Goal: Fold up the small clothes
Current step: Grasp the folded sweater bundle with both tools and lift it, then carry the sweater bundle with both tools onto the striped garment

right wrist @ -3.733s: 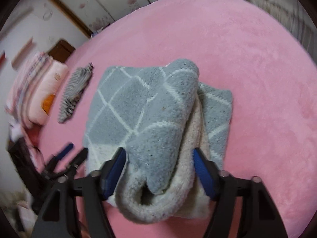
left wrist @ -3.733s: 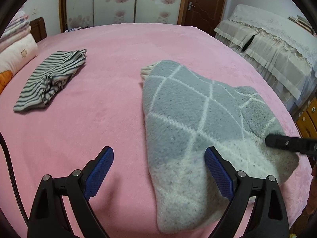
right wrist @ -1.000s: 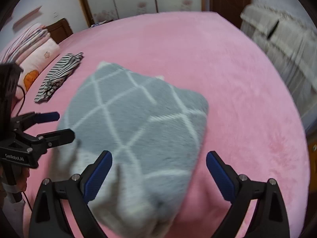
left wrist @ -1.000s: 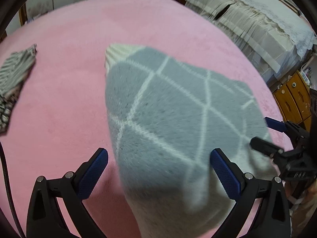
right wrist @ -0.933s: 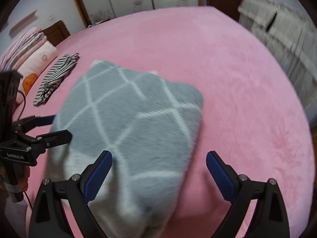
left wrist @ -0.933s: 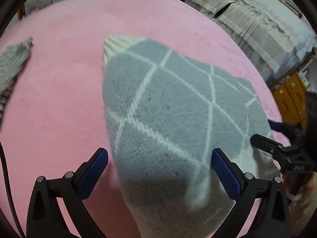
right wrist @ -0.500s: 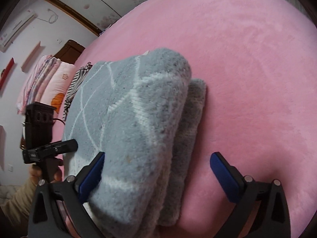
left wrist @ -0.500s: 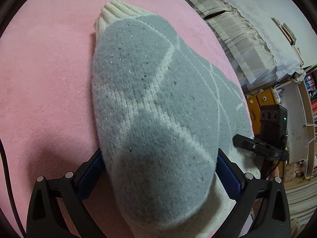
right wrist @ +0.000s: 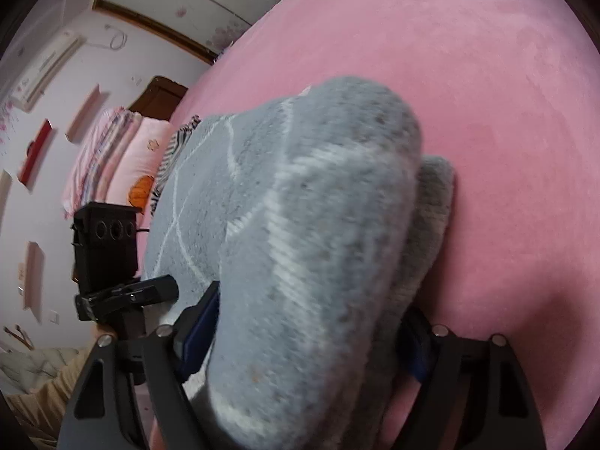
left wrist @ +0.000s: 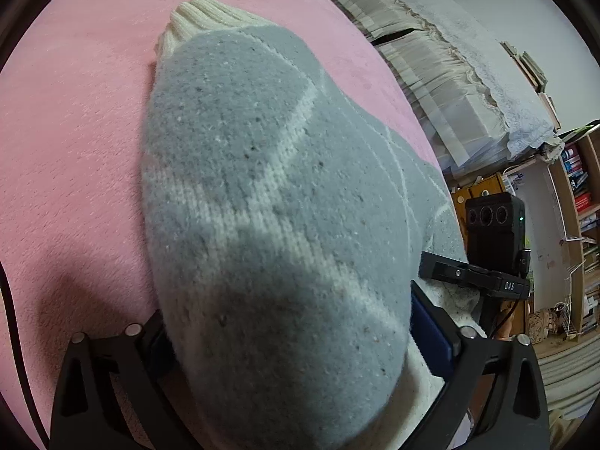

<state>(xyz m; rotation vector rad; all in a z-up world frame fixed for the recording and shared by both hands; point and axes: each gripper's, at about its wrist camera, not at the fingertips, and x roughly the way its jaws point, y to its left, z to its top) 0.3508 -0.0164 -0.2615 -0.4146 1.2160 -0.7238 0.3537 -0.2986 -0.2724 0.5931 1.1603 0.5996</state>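
Your left gripper [left wrist: 288,341] and right gripper [right wrist: 300,337] each clamp the folded grey sweater [left wrist: 262,195], jaws just closing | sweater on pink bed [left wrist: 67,142] | striped garment [right wrist: 168,157] visible only from right.

Both my wrist cameras sat very close over the folded grey sweater [left wrist: 270,202] [right wrist: 300,243], angled down along their fingers. My left view faced the draped furniture [left wrist: 442,71] beyond the sweater; my right faced the wardrobe wall [right wrist: 210,3]. Both shared the sweater and pink bedspread [left wrist: 67,142] [right wrist: 468,67]; each saw the other gripper beside the sweater.
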